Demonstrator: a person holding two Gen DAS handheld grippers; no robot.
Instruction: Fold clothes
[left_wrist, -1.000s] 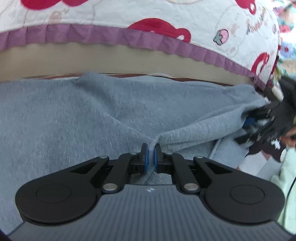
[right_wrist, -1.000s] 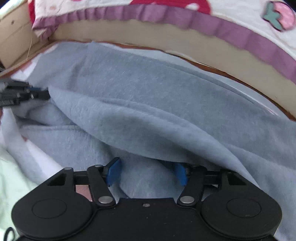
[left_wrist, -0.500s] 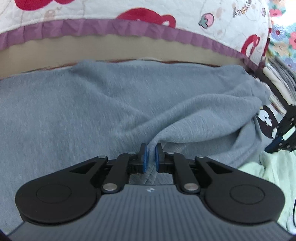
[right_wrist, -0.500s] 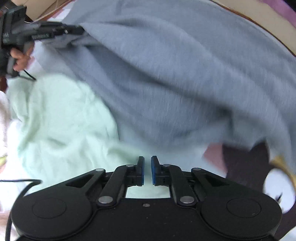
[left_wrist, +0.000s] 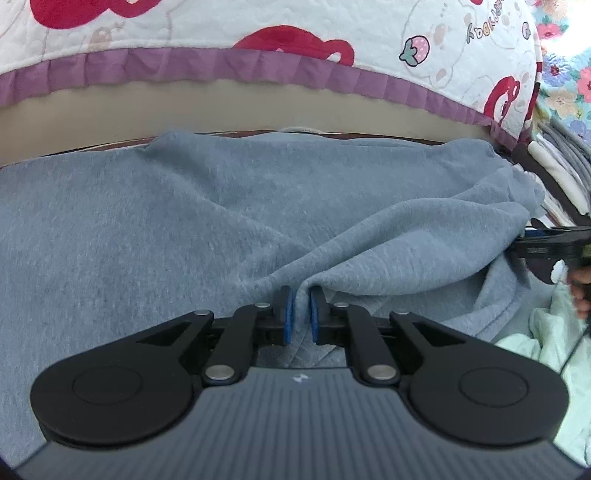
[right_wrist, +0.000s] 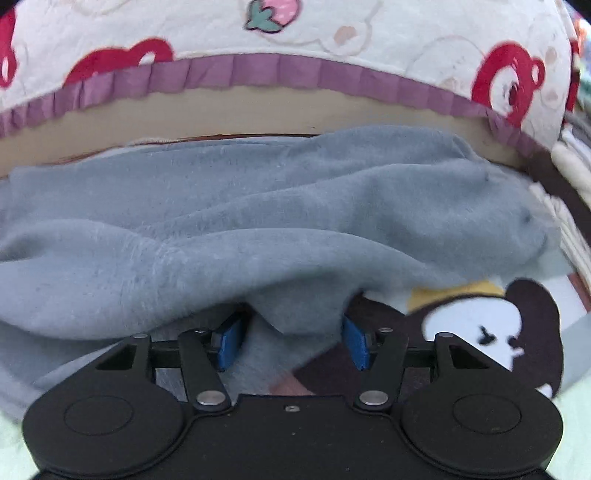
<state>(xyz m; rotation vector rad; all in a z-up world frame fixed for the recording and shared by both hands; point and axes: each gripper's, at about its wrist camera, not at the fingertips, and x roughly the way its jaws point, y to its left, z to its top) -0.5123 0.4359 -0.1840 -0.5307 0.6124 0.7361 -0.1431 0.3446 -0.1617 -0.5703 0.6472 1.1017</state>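
Pinching a ridge of the grey garment (left_wrist: 258, 221) just ahead, the left tool (left_wrist: 299, 314) stays clamped. Right tool (right_wrist: 291, 341) has swung back to the hem; jaws opening around it, regrasp pending.

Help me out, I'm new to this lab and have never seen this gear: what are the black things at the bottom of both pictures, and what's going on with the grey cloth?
They are hand-held grippers, one in each of a person's hands, each with a camera looking along its two fingers. One picture comes from the left gripper, the other from the right gripper. A grey garment lies spread before a quilt with a purple frill; a pale green cloth lies beside it. The left gripper is shut on a fold of the garment. The right gripper's jaws are opening, with a hanging edge of the garment between the blue pads, not pinched.
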